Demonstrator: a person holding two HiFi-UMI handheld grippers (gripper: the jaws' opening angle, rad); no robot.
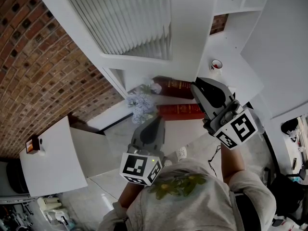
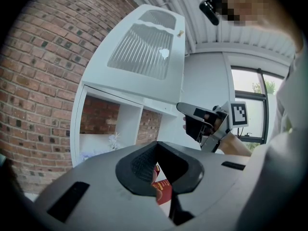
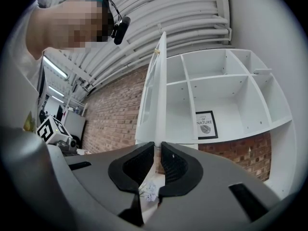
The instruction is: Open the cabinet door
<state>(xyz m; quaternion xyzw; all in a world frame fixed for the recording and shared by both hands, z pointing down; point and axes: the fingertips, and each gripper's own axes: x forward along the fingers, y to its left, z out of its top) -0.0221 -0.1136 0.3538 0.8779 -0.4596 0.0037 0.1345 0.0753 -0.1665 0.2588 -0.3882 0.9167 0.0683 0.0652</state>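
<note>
The white cabinet door (image 1: 130, 18) with its louvred panel stands swung wide open from the shelf unit; the right gripper view shows it edge-on (image 3: 157, 90). My right gripper (image 1: 197, 87) is shut on the door's lower outer edge, and the thin white edge sits between its pads (image 3: 158, 152). In the left gripper view the same gripper (image 2: 186, 110) sits at the door's (image 2: 144, 52) bottom corner. My left gripper (image 1: 155, 124) hangs lower, apart from the door, open with nothing in it (image 2: 161, 166).
Two red books (image 1: 179, 110) and a bunch of white flowers (image 1: 140, 102) lie in the lower shelf. A mug (image 1: 216, 64) stands on a shelf at the right. A framed print (image 3: 206, 125) is in an open compartment. There is a brick wall (image 1: 33, 57) at left and a white box (image 1: 48, 153) below it.
</note>
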